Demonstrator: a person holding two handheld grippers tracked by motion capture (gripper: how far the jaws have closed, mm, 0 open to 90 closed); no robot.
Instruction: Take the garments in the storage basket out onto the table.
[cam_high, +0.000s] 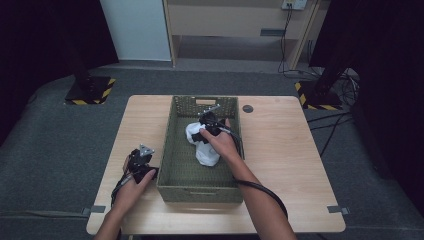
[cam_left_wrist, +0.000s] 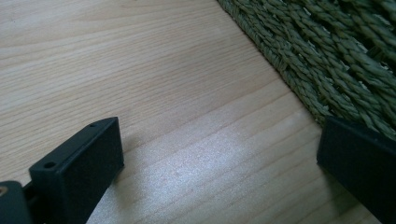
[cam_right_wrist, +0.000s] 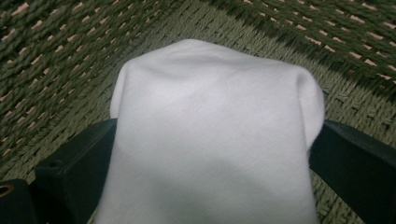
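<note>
Right claw sits inside the basket, and its two black jaws stand wide on each side of a white cloth. From the right gripper view the cloth fills the gap between the jaws and bulges over them, but I cannot tell if they are squeezing it. It is soft and plain white, a rounded lump with smooth sides and a faint fine weave. It lies on the green woven floor of the basket, near the right wall. Left claw rests on the table, just beside the left wall of the basket. Its jaws are wide apart with nothing between them, only bare wood below.
</note>
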